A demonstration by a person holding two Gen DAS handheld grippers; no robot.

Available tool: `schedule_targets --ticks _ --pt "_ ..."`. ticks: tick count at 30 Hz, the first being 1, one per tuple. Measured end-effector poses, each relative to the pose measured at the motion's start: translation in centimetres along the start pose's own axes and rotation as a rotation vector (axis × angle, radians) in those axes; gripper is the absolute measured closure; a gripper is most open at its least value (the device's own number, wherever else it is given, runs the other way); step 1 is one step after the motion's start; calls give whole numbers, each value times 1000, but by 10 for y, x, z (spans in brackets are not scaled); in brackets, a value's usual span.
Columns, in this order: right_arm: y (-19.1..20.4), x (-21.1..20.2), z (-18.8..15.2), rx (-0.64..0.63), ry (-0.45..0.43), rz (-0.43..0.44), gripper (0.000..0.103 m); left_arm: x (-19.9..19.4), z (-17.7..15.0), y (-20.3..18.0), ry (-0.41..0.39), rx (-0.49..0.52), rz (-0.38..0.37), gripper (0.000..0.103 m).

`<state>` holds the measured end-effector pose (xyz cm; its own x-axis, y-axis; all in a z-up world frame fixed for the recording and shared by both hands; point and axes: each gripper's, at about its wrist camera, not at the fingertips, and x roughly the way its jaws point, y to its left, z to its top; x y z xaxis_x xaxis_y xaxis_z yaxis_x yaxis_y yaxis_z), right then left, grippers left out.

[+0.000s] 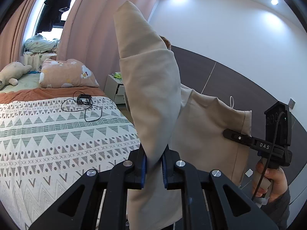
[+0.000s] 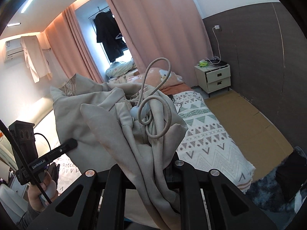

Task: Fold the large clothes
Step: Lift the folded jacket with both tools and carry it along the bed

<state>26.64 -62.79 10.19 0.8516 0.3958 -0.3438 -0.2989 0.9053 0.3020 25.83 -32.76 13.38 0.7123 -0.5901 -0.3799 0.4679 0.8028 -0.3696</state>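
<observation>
A large beige garment (image 1: 151,88) hangs in the air between both grippers, above the bed's near side. In the left wrist view my left gripper (image 1: 154,160) is shut on a thick fold of it, blue pads (image 1: 144,164) pressing from both sides. To the right, my right gripper (image 1: 231,133) pinches the garment's far edge, with a hand (image 1: 272,182) on its handle. In the right wrist view the bunched garment (image 2: 107,118) with its drawstring cord (image 2: 153,103) covers my right gripper (image 2: 157,164), hiding the fingertips. My left gripper (image 2: 72,143) grips the cloth at the left.
A bed with a patterned spread (image 1: 57,134) (image 2: 207,140) lies below, carrying a small black device with a cable (image 1: 84,100), a pillow (image 1: 67,72) and a plush toy (image 1: 11,74). A white nightstand (image 2: 214,76) stands by the dark wall. Cardboard (image 2: 249,118) covers the floor.
</observation>
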Motion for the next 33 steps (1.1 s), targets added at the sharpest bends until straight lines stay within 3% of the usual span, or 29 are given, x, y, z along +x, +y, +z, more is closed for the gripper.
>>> schedule_targets --ticks 16,22,33 --pt "-32 41 9 -8 19 -79 93 128 -29 -14 115 -65 -48 89" --pt "-48 87 19 37 92 -104 93 188 -34 10 212 -118 -48 89" --pt "-75 194 57 125 212 -151 92 282 -35 60 306 -143 15 88"
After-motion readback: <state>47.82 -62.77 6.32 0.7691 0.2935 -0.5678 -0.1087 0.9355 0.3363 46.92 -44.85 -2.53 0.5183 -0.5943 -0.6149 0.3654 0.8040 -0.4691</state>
